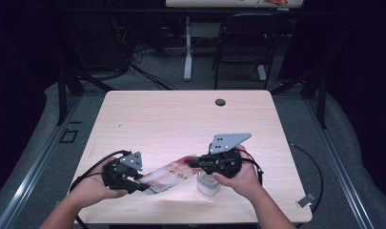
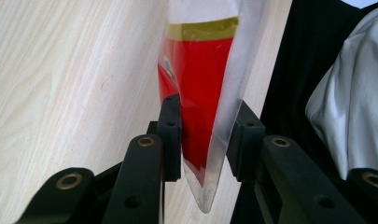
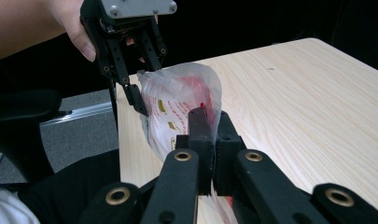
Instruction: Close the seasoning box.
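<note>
Grippers were both on the same thing: a clear plastic bag printed in red, with a yellow band (image 1: 169, 174), stretched in the air between them just above the pale wooden table (image 1: 181, 119). Over on the left gripper (image 1: 142, 187), the jaws stood partway apart with the bag's lower edge (image 2: 203, 140) between them; one pad lay against the red print, while the other sat just beside the clear film, and whether it pressed could not be told. Across from it, the right gripper (image 1: 193, 163) had its jaws squeezed almost together, clamped on the bag's opposite end (image 3: 186, 100), the film bunched up just beyond its tips. In the right gripper view the left gripper (image 3: 141, 106) hung down at the bag's far edge, a hand (image 3: 77, 28) behind it. Right under the right gripper, a small white container (image 1: 208, 183) sat on the table, close to the right hand (image 1: 240, 174).
</note>
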Demonstrator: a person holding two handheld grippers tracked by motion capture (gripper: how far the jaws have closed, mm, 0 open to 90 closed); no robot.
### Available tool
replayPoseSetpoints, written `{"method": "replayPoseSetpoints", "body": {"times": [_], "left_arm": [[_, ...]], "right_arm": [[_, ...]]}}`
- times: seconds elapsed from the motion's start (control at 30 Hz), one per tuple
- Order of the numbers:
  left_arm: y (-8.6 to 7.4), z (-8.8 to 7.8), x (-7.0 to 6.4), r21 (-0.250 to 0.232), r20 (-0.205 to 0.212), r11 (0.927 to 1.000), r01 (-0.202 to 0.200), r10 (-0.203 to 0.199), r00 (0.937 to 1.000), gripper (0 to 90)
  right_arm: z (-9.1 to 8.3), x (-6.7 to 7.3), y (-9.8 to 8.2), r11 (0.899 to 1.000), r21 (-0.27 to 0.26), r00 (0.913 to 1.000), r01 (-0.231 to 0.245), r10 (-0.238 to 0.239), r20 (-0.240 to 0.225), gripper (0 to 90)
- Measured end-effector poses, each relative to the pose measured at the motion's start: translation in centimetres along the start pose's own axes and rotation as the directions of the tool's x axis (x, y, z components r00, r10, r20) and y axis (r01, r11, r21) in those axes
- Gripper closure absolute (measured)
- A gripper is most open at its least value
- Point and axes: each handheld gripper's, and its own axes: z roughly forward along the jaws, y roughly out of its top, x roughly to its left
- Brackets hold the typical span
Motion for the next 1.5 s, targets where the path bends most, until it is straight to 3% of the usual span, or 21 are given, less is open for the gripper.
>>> {"method": "replayPoseSetpoints", "body": {"times": [0.47,0.83,1.13,1.33,1.5], "left_arm": [[0.4,-0.8,0.2,0.006,-0.008,1.0000,-0.004,0.004,1.0000,70.9],[1.1,-1.8,0.2,0.011,-0.024,0.9997,-0.021,0.021,0.9995,71.5],[1.6,-2.5,0.3,0.000,-0.028,0.9995,-0.032,0.032,0.9991,72.0],[1.8,-2.7,0.3,-0.003,-0.030,0.9994,-0.034,0.034,0.9990,72.1],[1.8,-2.8,0.5,-0.010,-0.029,0.9995,-0.029,0.029,0.9992,72.5]], "right_arm": [[-0.2,-0.2,-0.5,1.000,-0.021,0.9998,-0.017,0.017,0.006,89.1],[-0.6,-0.6,-1.6,0.998,-0.048,0.9990,-0.042,0.043,0.011,83.4],[-0.9,-0.9,-2.6,0.998,-0.025,0.9976,-0.062,0.062,0.031,79.7],[-1.0,-1.2,-3.0,0.996,-0.031,0.9962,-0.083,0.084,0.023,80.4],[-0.9,-1.2,-3.2,0.996,-0.019,0.9960,-0.088,0.088,0.018,86.1]]}}
